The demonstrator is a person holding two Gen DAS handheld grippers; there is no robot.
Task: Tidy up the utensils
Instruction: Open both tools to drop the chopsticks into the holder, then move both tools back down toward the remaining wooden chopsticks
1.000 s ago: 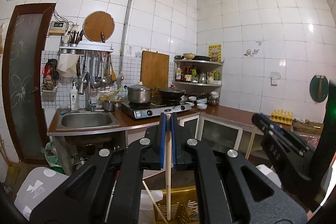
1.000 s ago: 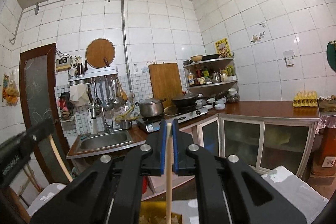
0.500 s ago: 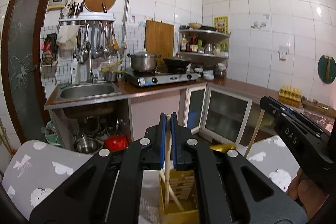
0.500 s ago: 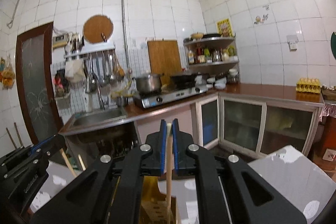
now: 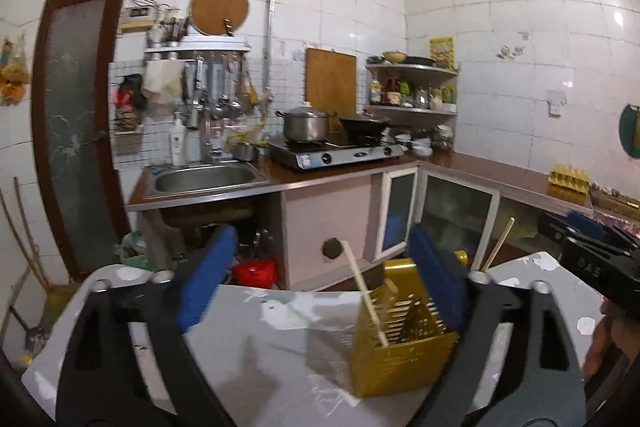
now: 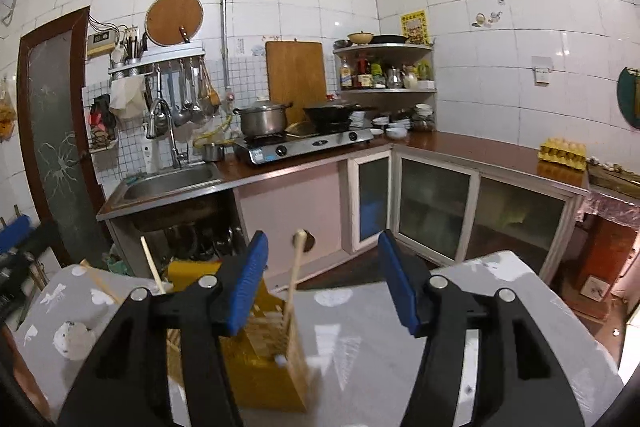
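A yellow slotted utensil holder [image 5: 400, 351] [image 6: 264, 367] stands on the table with the grey patterned cloth [image 5: 256, 343] [image 6: 400, 347]. My left gripper [image 5: 320, 267] is just behind it, its jaws opening wide. A wooden chopstick [image 5: 364, 287] leans in the holder between the blue pads, touched by neither. My right gripper [image 6: 324, 275] is also opening. A second chopstick [image 6: 294, 279] stands free in the holder, nearer its left pad. The right gripper [image 5: 592, 263] shows at the right edge of the left wrist view, with that chopstick [image 5: 498, 247] beside it.
Beyond the table runs an L-shaped kitchen counter with a sink [image 5: 204, 179], a gas stove [image 6: 304, 143] with a pot and a wok, a corner shelf [image 6: 384, 67] and an egg tray [image 6: 562, 151]. A hand [image 5: 600, 339] holds the right gripper.
Both grippers came down toward the table and their jaws went from shut on a chopstick each to open. The two chopsticks now stand loose in the yellow holder.
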